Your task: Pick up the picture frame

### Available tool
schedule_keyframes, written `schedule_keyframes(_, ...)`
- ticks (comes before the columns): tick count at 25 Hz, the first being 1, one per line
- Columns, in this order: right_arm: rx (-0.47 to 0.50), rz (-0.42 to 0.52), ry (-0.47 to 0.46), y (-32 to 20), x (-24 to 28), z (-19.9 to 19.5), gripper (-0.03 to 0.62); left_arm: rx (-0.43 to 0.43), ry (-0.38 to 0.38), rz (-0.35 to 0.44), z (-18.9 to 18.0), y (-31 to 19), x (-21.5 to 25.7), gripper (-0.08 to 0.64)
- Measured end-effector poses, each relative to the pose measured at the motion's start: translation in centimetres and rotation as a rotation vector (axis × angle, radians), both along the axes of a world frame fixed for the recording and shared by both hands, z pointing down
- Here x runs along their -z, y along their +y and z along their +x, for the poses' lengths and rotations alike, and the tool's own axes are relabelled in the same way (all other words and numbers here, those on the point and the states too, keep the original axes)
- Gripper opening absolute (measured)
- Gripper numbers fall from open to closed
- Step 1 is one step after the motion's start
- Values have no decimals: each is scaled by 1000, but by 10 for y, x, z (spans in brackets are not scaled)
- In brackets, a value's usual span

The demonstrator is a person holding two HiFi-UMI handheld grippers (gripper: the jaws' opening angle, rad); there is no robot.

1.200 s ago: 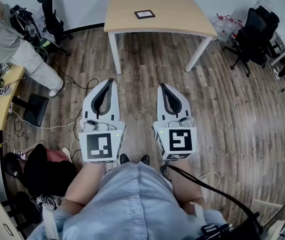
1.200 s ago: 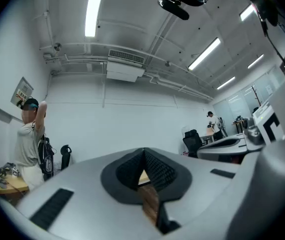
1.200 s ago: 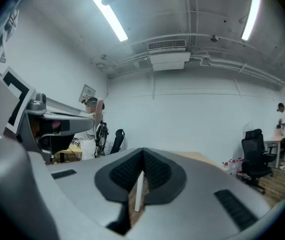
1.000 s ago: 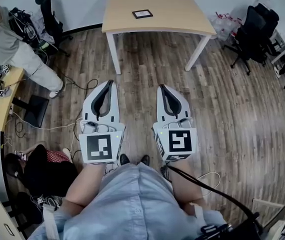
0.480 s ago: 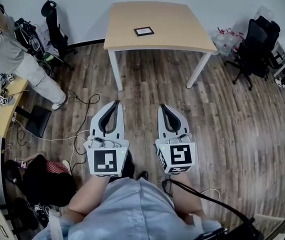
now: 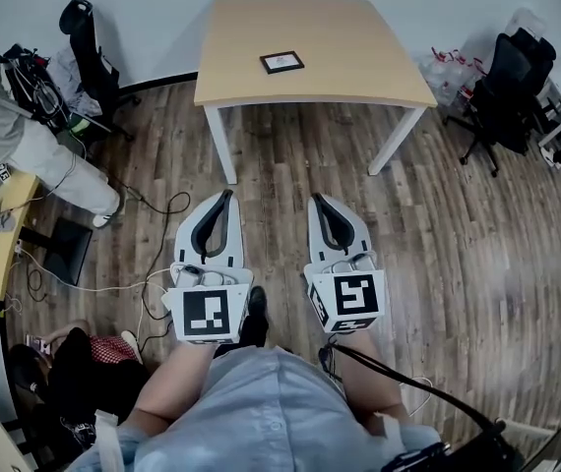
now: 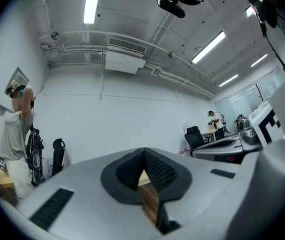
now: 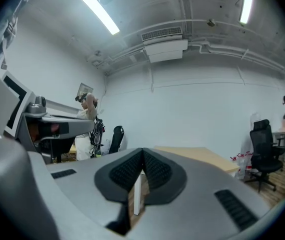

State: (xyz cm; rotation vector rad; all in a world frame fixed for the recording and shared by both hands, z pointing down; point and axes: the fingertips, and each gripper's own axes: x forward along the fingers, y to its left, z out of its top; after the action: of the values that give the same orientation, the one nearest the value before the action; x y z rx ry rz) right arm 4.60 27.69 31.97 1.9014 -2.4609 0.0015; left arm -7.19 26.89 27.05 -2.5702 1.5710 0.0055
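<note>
Wood-floored room: one table (image 6: pixel 340 37) holds one picture frame (image 6: pixel 281 62); left gripper (image 6: pixel 226 196), right gripper (image 6: pixel 317 201) closed, empty.

An office-style lab workspace: a pale wooden table (image 6: pixel 359 47) at top centre, a black swivel chair (image 6: pixel 502 77) at upper right, cables (image 6: pixel 153 214) trailing across the plank floor (image 6: pixel 477 234) at left, strip lights (image 7: pixel 89 4) overhead.
</note>
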Motion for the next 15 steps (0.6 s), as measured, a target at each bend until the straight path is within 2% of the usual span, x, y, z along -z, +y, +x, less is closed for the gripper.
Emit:
schedule_keyframes(5, -12, 14, 15, -69, 12, -4, 2, -11, 10, 14, -6, -70, 7, 0)
schedule_keyframes(7, -16, 25, 17, -92, 17, -7, 2, -21, -11, 30, -10, -92, 11, 0)
schedule_keyframes(8, -19, 30, 19, -102, 19, -10, 2, -26, -25, 38, -12, -102, 12, 0)
schedule_keyframes(11, -24, 39, 28, -128, 22, -17, 2, -18, 2, 42, -21, -130, 15, 0)
schedule_keyframes(13, -21, 35, 35, -143, 21, -21, 2, -17, -15, 44, -25, -146, 13, 2)
schedule_keyframes(15, -22, 28, 34, -155, 18, -22, 2, -15, -2, 29, -26, -157, 10, 1)
